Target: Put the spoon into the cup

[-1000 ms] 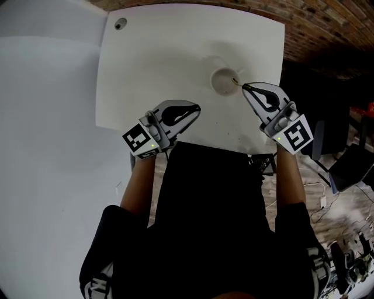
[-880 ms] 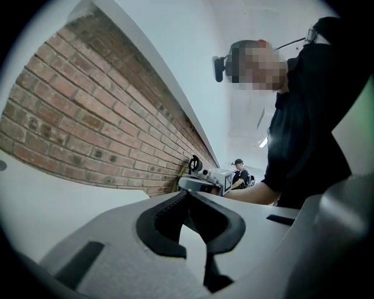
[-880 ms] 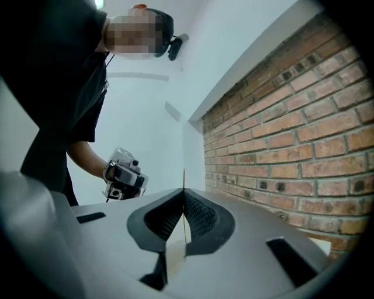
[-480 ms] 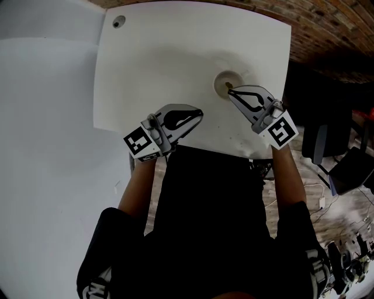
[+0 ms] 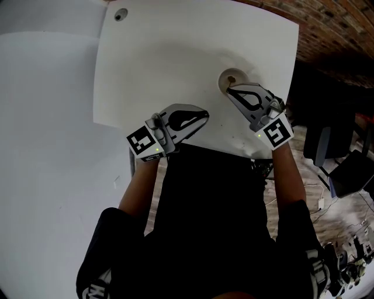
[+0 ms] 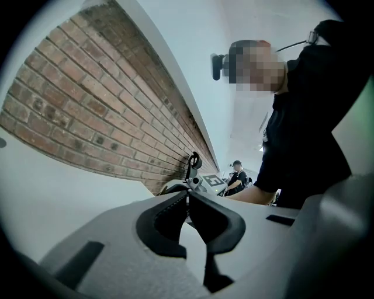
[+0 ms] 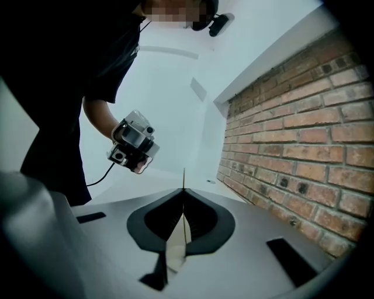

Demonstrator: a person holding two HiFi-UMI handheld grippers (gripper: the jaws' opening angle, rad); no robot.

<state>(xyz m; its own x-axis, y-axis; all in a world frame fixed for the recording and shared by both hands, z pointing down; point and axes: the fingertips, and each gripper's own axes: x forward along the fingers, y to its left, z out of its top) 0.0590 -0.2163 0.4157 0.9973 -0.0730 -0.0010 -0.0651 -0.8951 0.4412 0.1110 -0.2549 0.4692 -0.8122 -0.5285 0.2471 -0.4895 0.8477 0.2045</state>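
Observation:
A pale cup (image 5: 231, 81) stands on the white table (image 5: 169, 52), toward its right side. My right gripper (image 5: 230, 90) is at the cup's near rim, shut on a thin wooden spoon. In the head view only a brown bit of the spoon (image 5: 232, 79) shows, inside the cup's mouth. In the right gripper view the spoon's narrow handle (image 7: 183, 181) pokes out between the closed jaws of my right gripper (image 7: 183, 191). My left gripper (image 5: 203, 115) hovers over the table's near edge, shut and holding nothing. It also shows in the left gripper view (image 6: 188, 198) and across the table from the right one (image 7: 133, 149).
A small round hole (image 5: 120, 14) sits in the table's far left corner. A brick wall (image 7: 304, 117) runs behind the table. Dark chairs and cables (image 5: 345, 169) stand on the floor to the right. The person's dark-clothed body presses against the near edge.
My right gripper has swung left and toward the cup with the spoon, from beside the cup's right rim to its near rim. The left gripper has barely moved.

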